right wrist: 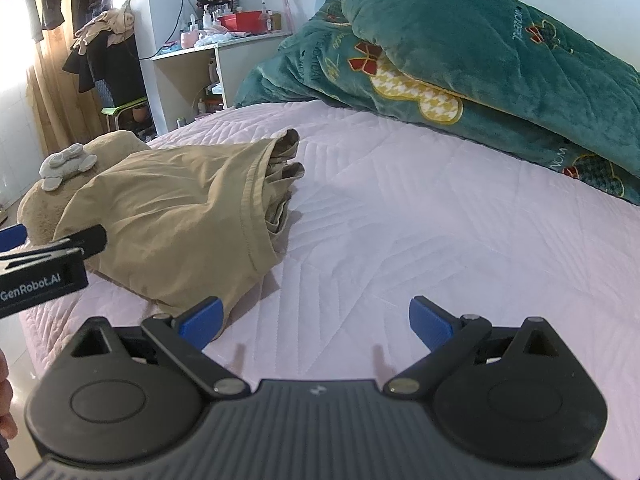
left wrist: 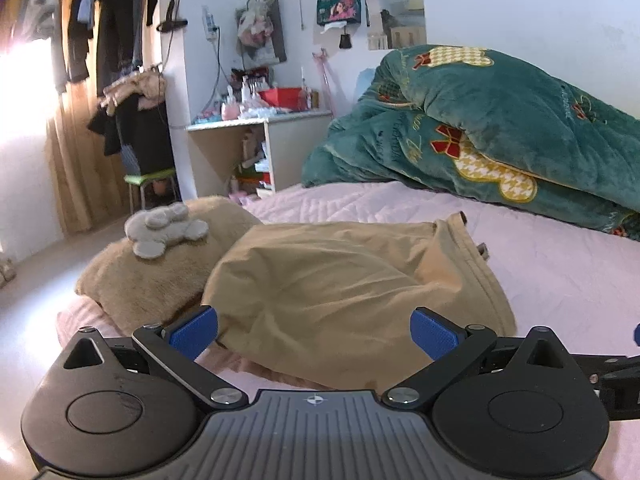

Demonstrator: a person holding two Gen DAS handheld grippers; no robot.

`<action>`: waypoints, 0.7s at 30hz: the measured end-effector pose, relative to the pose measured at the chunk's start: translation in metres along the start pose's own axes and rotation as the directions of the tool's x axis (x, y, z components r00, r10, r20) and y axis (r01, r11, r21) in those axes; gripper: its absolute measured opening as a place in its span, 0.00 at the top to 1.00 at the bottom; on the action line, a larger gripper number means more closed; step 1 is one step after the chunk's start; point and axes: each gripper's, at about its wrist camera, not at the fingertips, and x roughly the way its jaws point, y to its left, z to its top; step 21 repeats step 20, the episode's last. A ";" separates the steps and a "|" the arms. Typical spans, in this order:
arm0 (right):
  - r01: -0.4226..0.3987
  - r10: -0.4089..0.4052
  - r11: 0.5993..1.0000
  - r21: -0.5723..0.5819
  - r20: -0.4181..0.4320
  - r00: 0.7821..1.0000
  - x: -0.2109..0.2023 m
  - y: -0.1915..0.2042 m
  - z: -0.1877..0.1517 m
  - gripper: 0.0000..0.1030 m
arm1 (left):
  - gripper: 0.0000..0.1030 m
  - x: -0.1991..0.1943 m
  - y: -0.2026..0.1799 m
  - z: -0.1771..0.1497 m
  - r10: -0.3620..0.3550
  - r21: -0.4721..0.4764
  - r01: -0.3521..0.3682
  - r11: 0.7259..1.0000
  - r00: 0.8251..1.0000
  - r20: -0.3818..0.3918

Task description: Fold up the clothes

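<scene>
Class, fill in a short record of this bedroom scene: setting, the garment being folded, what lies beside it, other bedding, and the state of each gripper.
setting: bed with pink quilted cover
garment: tan garment, folded into a bundle, lying on the bed
beside it: fluffy beige item with a grey plush patch on top, touching the garment
other bedding: green blanket heaped at the far side
left gripper: open, holding nothing, just before the garment
right gripper: open, holding nothing, over bare cover
</scene>
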 end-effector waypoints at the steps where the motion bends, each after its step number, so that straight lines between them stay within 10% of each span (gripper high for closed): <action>1: -0.001 0.001 1.000 0.001 -0.001 1.000 0.000 -0.001 -0.001 0.03 | 0.00 0.000 -0.001 -0.001 0.002 0.006 -0.002 1.000 1.000 0.000; 21: -0.019 0.019 1.000 -0.013 -0.013 1.000 0.001 -0.004 -0.004 0.03 | 0.00 -0.004 0.000 -0.005 0.017 -0.001 -0.017 1.000 0.999 0.039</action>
